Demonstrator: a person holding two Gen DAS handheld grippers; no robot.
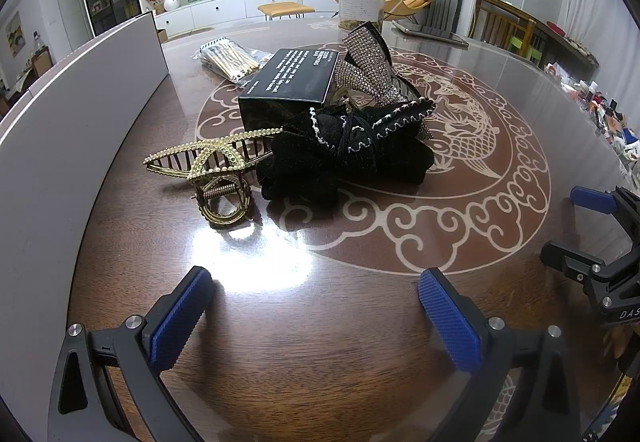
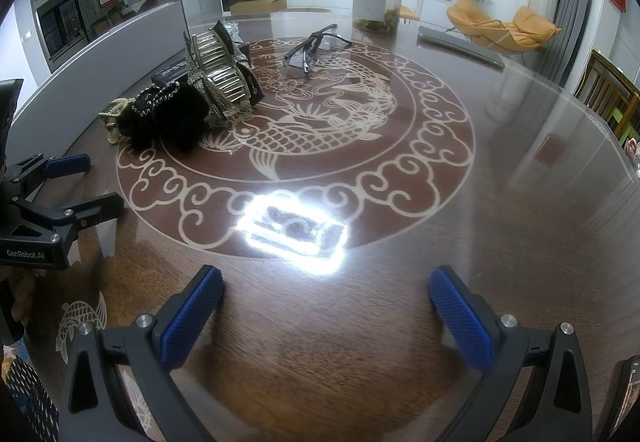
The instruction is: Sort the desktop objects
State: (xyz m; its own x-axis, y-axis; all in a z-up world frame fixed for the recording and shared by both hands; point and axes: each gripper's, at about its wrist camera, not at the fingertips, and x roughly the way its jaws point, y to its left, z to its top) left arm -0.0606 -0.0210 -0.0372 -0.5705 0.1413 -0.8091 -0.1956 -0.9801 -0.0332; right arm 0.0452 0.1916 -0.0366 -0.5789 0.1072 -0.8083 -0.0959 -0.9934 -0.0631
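Both grippers hover spread wide and empty over the table (image 1: 360,362): the left gripper (image 1: 316,318) before the gold claw clip (image 1: 216,170), the right gripper (image 2: 326,316) marked "GenRobot.AI" beside it. Behind the clip lies a black velvet bow (image 1: 348,150), touching it; farther back, a black box (image 1: 292,78) with unreadable white print.

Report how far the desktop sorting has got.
Done: nothing that shows. The gold hair claw, black velvet bow, rhinestone clip, black box and packet of sticks lie clustered on the table; the glasses lie apart.
In hand: nothing. The left gripper and right gripper are open and empty.
Left: all of it.
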